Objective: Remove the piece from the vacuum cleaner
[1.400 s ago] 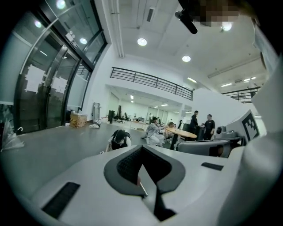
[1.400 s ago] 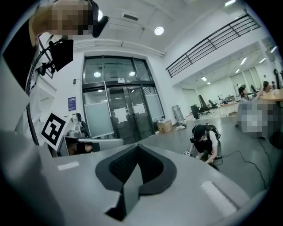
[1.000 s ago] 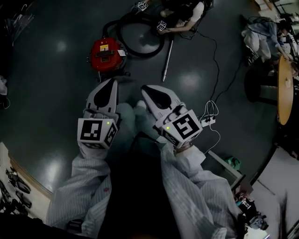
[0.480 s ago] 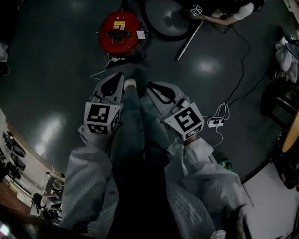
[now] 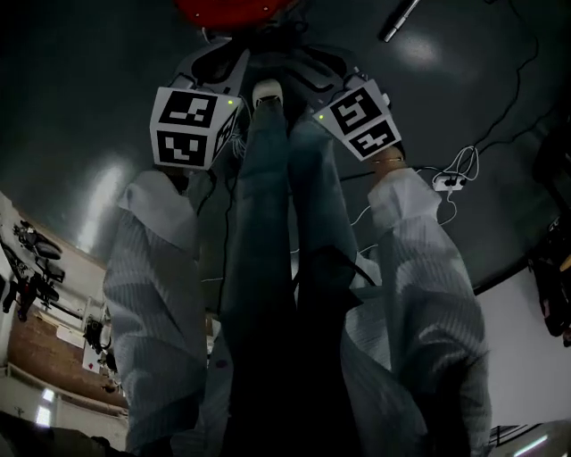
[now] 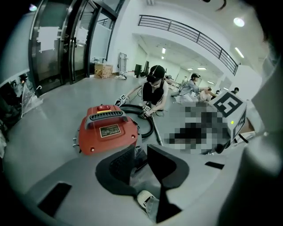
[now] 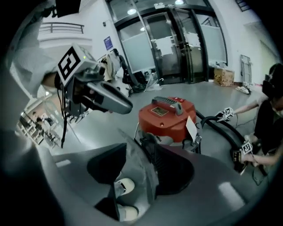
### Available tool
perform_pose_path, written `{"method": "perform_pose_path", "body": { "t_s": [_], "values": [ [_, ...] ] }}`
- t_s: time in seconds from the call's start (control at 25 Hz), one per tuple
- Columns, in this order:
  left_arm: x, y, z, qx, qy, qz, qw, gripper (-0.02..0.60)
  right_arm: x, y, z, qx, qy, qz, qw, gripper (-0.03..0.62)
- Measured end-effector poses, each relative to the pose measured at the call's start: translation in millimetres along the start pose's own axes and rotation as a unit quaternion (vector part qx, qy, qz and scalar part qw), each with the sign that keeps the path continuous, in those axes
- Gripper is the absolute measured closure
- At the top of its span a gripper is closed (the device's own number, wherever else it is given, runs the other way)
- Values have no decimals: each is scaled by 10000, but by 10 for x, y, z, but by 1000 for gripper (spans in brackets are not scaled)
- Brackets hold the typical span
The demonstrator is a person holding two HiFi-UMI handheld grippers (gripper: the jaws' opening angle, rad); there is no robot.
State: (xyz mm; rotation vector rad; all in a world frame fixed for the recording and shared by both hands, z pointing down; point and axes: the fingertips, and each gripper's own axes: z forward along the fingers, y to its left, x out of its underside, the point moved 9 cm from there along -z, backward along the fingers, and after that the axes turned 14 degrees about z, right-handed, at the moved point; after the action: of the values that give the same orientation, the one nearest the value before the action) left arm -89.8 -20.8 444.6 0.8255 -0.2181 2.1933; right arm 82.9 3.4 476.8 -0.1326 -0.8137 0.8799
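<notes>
Vacuum cleaner (image 5: pixel 234 7), red and round, stands on the floor (image 5: pixel 80 98) at 12 o'clock from both grippers in the head view. Only its near edge shows at the top of that view. The left gripper (image 6: pixel 140 146) and the right gripper (image 7: pixel 137 145) point down and forward toward it. From the left gripper the body lies at 11 o'clock, near but not touching. From the right gripper it lies at 1 o'clock, also near. I judge the left one a little more in line with it, but the difference is small. The handle (image 6: pixel 105 115) on the lid runs across, from 9 to 3 o'clock in the left gripper view. The black hose (image 6: pixel 150 126) leaves the far side toward 1 o'clock. Which part is the piece to remove, I cannot tell.

The jaws of the left gripper have just been opening and stand partly apart, holding nothing; only a shoe (image 6: pixel 145 199) and the floor show through the gap. The jaws of the right gripper have just been opening too and stand wide. A fold of trouser leg (image 7: pixel 139 170) is seen between them but is not pressed.

A label plate (image 6: pixel 109 130) sits on the lid under the handle, too small to read. A white tag (image 7: pixel 191 128) hangs at the side, with no print that I can make out.
</notes>
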Motion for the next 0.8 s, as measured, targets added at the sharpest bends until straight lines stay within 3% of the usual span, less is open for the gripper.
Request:
{"method": "perform_pose_path", "body": {
  "t_s": [0.04,0.16,0.32,0.56,0.64,0.68,0.72,0.8],
  "values": [
    [80,26,74,46,61,-26,10000,490,71,-13,122,16,178,-246,9995,425],
    [252,99,288,151,205,-154,9996,462,206,-25,395,114,683,-1213,9902,405],
    [255,109,525,50,345,-69,9994,462,279,-30,626,233,1282,-2407,9618,401],
    [251,195,579,-379,443,-159,9982,462,309,30,887,154,1697,-2598,9505,401],
    [257,202,564,-494,506,-2,9975,463,301,48,890,101,1749,-2650,9482,410],
    [256,191,560,-545,548,127,9969,463,310,64,879,42,1782,-2698,9463,439],
    [253,178,560,-586,576,215,9964,463,331,82,865,-7,1811,-2781,9433,527],
    [246,162,562,-601,570,153,9964,463,371,105,843,-37,1853,-2876,9396,545]
  ]
}}
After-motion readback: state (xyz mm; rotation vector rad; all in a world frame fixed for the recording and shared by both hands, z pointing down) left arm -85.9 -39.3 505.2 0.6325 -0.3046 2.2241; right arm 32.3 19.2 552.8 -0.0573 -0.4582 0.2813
